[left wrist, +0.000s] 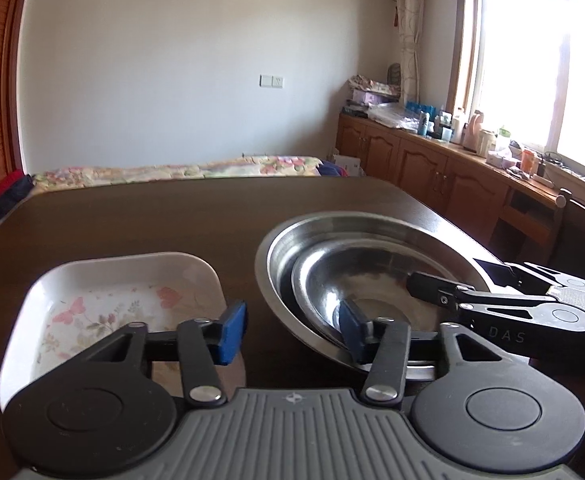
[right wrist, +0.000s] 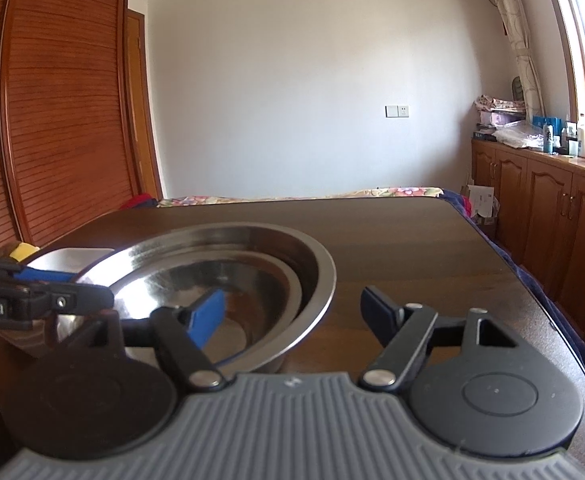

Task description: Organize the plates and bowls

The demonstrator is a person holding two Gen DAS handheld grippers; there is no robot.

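Two steel bowls are nested on the dark wooden table [left wrist: 132,220]: a large bowl [left wrist: 372,228] with a smaller bowl [left wrist: 332,280] inside it. Left of them lies a white rectangular dish [left wrist: 104,300] with a flower and butterfly print. My left gripper [left wrist: 292,332] is open, one finger over the dish's right edge and the other inside the bowls. My right gripper [right wrist: 292,314] is open too and straddles the large bowl [right wrist: 320,276] at its right rim, with its blue pad inside the smaller bowl [right wrist: 252,280]. Each gripper shows in the other's view: right gripper [left wrist: 452,276], left gripper [right wrist: 68,286].
Bare table top [right wrist: 412,248] stretches behind and to the right of the bowls. Beyond the far edge is a bed with a floral cover [left wrist: 172,168]. Wooden cabinets [left wrist: 432,164] carrying bottles run under the window on the right, and a slatted wardrobe [right wrist: 52,120] stands at the left.
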